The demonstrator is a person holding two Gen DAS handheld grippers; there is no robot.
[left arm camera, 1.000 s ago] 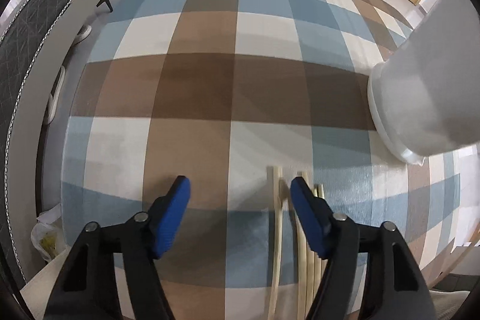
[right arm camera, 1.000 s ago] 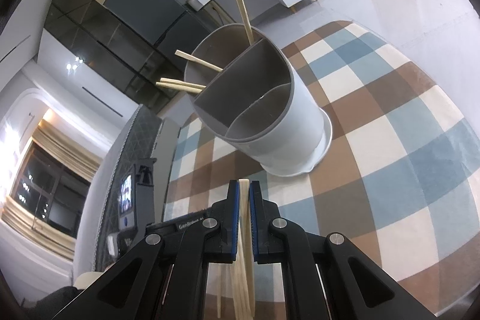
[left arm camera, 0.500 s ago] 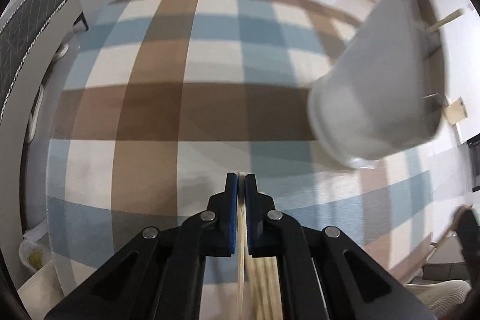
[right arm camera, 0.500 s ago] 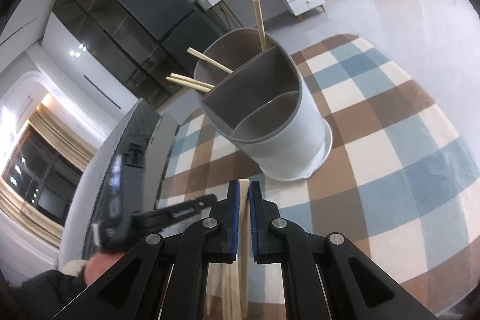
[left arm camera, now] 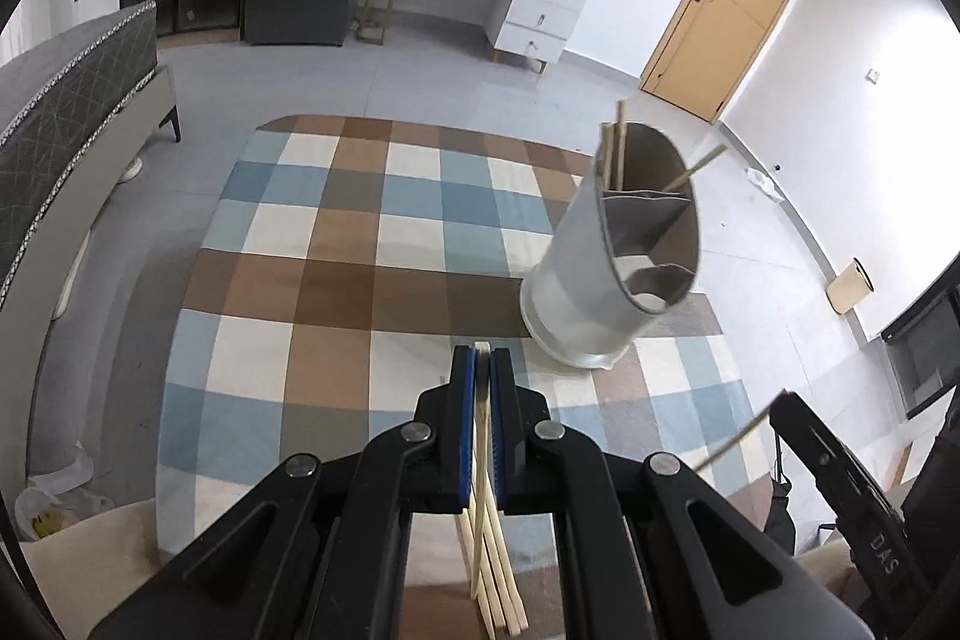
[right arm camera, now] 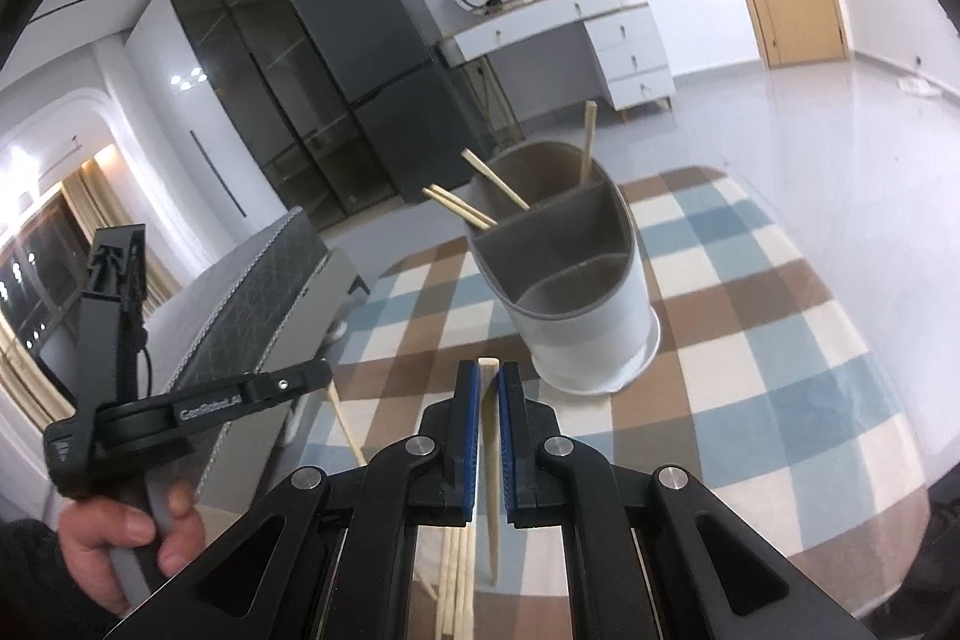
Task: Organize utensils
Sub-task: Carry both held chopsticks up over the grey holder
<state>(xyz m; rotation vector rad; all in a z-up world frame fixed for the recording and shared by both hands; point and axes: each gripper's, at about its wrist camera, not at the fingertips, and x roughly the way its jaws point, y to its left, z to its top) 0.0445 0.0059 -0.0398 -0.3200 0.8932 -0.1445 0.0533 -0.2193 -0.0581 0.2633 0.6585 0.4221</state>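
Left wrist view looks down on a checked rug [left arm camera: 384, 280] in blue, brown and cream. The left gripper [left arm camera: 482, 370] has its blue pads pressed onto one pale wooden chopstick [left arm camera: 480, 436], which runs between them and down out of the grip. Under it, several loose chopsticks [left arm camera: 501, 574] lie together on the rug near the bottom edge. Its jaws have just been closing, and the chopstick is now between them.

To the right stands the utensil holder [left arm camera: 576, 292], a white round container with grey dividers inside. It is upright on the rug, just beyond the gripper tips. A few chopsticks [left arm camera: 615, 154] already stand in its far compartment and lean over the rim. At the right edge, the right gripper [left arm camera: 834, 466] appears as a dark bar with a thin stick at its tip, but the edge is distorted, so the grip cannot be judged there.

Right wrist view shows the right gripper [right arm camera: 489, 376] pinching its own single chopstick [right arm camera: 491, 460] between nearly closed pads. The holder [right arm camera: 576, 304] is just beyond its tips. On the left, a hand [right arm camera: 129, 532] holds the handle of the left gripper [right arm camera: 312, 376], and a chopstick hangs down from its tip above the rug.
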